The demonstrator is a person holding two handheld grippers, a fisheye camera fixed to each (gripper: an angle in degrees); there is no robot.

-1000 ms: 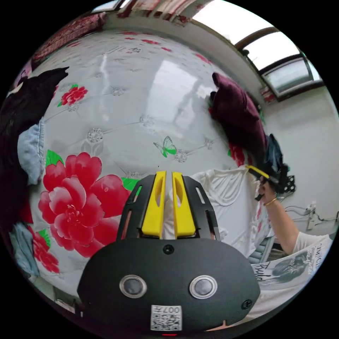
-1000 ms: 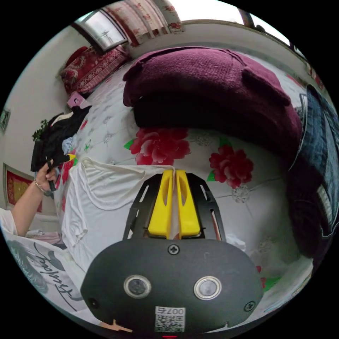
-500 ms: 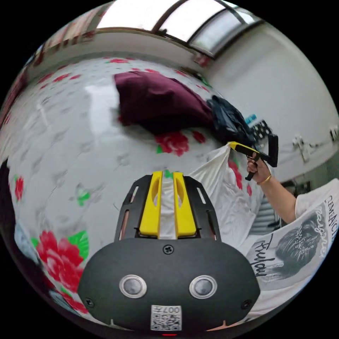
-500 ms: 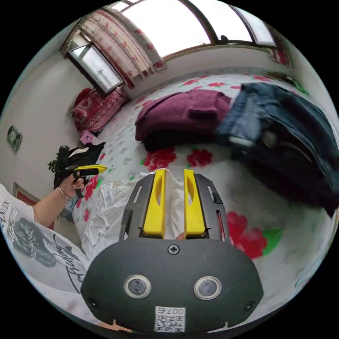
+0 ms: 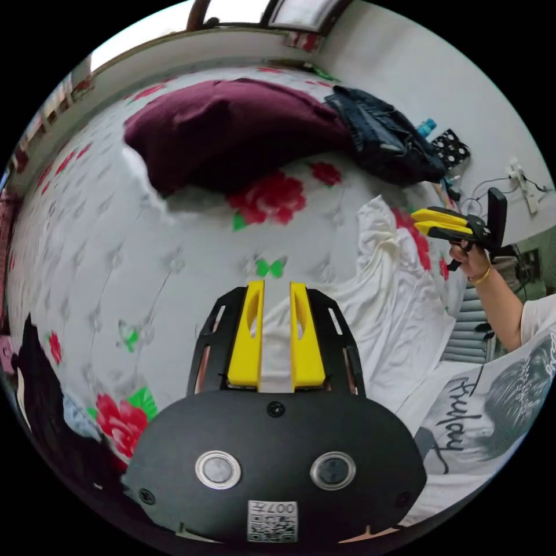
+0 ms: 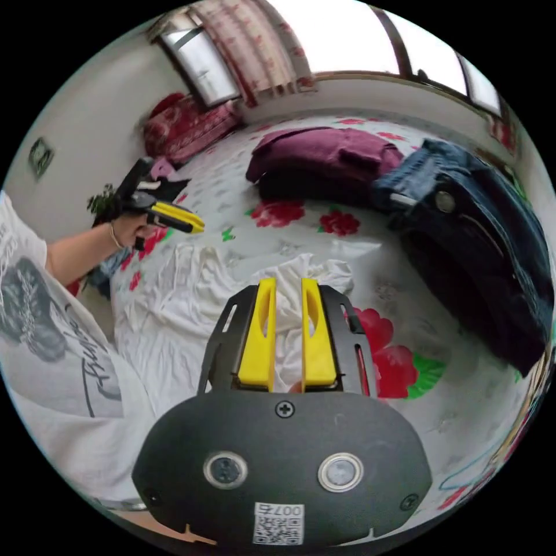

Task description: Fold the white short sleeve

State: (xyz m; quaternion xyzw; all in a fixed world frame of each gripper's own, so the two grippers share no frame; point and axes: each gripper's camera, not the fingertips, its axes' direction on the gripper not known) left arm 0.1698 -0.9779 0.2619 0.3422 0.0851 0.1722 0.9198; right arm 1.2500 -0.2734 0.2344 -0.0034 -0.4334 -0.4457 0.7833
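The white short sleeve (image 5: 394,301) lies crumpled on the flowered bed sheet (image 5: 145,243), near the bed's edge by the person. In the right gripper view the same shirt (image 6: 191,301) spreads below and to the left of my jaws. My left gripper (image 5: 277,289) is open, and white cloth shows through the gap behind the jaws. My right gripper (image 6: 288,286) is open above the bunched shirt. The right gripper (image 5: 418,223) hovers beside the shirt, jaws apart and bare. The left gripper (image 6: 194,223) hangs over the shirt's far side with nothing in it.
A folded maroon garment (image 5: 231,127) lies further up the bed, also the maroon garment (image 6: 330,153). Dark jeans (image 6: 480,231) sit to its right. Black clothes (image 5: 40,399) are piled at the left edge. The person's printed top (image 5: 492,417) is close by.
Both grippers held the shirt's top edge stretched between them; both have opened and let go. The shirt has dropped onto the bed in a crumpled heap. Both cameras have swung.
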